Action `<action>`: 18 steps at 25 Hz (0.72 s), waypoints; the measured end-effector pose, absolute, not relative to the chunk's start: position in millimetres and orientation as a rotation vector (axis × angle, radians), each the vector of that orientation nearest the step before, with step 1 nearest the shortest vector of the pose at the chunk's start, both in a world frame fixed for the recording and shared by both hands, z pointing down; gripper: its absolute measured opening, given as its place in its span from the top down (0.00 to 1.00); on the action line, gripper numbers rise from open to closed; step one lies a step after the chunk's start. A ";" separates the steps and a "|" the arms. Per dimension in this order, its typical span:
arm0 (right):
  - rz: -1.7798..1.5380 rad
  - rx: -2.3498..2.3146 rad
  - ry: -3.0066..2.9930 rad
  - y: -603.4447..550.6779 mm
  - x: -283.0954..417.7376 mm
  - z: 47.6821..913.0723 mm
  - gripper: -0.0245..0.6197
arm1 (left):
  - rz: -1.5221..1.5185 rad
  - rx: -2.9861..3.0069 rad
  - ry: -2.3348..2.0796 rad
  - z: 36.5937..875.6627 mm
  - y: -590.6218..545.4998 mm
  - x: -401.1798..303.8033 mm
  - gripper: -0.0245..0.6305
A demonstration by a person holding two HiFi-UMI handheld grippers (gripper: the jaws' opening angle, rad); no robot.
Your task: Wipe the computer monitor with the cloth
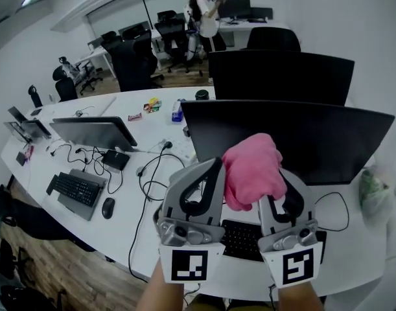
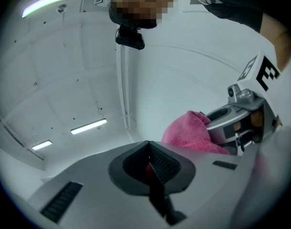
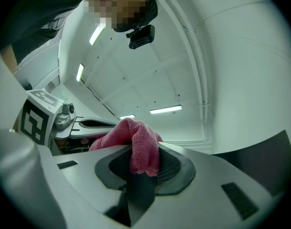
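Up close, the pink terry cloth (image 1: 253, 170) hangs bunched between the two raised tools, in front of the lower left part of the black flat computer monitor (image 1: 314, 141). The right gripper (image 3: 145, 168) is clamped on a fold of it. The left gripper (image 2: 150, 168) has its jaws together, with a pink sliver showing between them. Below, nearer the person, a black keyboard (image 1: 240, 238) lies on the white desk (image 1: 353, 251).

Grey left gripper (image 1: 215, 168), matching right gripper (image 1: 286, 181), black-marked white cubes (image 1: 189, 265)

L gripper (image 1: 212, 168) & R gripper (image 1: 283, 179) side by side, jaws closed on cloth (image 1: 251, 164).
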State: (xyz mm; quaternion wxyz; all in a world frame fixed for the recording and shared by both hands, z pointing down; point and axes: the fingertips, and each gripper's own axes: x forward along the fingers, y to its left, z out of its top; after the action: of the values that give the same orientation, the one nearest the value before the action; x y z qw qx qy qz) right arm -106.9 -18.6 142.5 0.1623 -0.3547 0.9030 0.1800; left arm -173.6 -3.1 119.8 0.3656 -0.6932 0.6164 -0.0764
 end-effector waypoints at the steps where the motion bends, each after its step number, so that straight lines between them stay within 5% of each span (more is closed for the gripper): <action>1: 0.509 -0.989 2.582 -19.6 -109.8 143.3 0.80 | -0.207 -1.765 1.600 119.6 -2.9 -176.3 0.96; 18: 0.477 -0.823 2.598 -48.0 -196.3 129.1 0.80 | -0.280 -1.611 1.761 115.7 -20.3 -271.5 0.96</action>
State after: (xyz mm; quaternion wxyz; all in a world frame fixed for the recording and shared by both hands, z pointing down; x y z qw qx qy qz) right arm -196.3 -48.0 129.1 0.1862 -0.2922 0.9227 0.1692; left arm -271.5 -20.3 115.7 0.3610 -0.6252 0.6833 -0.1088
